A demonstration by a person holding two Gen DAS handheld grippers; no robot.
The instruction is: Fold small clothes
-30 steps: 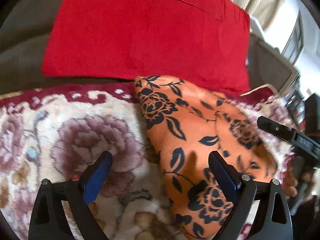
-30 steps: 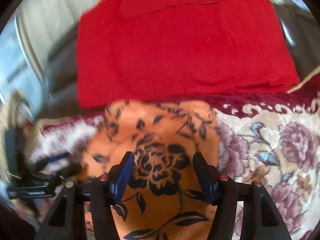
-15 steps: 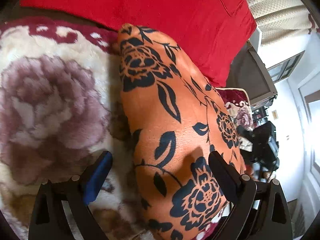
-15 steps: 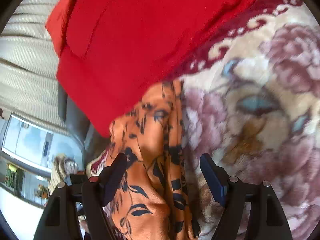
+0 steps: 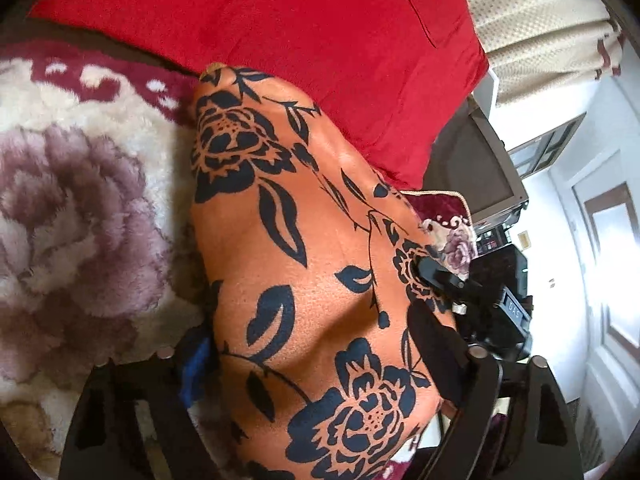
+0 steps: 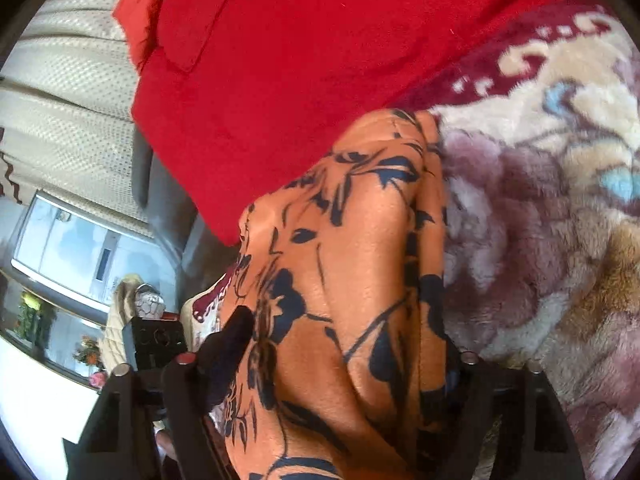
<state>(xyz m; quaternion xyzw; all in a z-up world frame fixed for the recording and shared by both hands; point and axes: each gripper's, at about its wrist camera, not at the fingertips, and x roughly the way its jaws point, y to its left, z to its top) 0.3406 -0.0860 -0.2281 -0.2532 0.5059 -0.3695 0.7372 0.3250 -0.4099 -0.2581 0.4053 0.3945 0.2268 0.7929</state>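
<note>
Plush floral blanket [image 5: 76, 216], cream with mauve roses and a maroon border, covers the surface. A red cushion [image 5: 304, 40] lies along its far edge, against a dark sofa back. Cream dotted curtain [image 5: 536, 28] and a bright window beyond; a white door at the room's right side.

Orange garment [image 5: 304, 264] with black floral print lies bunched on the blanket, its far tip touching the cushion.

Change since 0.5 s ago: the cloth sat between wide-open fingers in both views; both pairs have now narrowed onto it. Left hand-held gripper [image 5: 316, 368]: fabric fills the gap, both fingers pressed against the cloth, so it is gripping the garment. Right hand-held gripper [image 6: 344, 360]: likewise clamped on a raised fold of the garment. Blanket and cushion unmoved.

Obscured: the left gripper's blue pad is mostly covered by cloth; the right gripper's right finger is almost wholly buried. The garment's near end is cut off by the frame. The garment's type is indeterminate.
</note>
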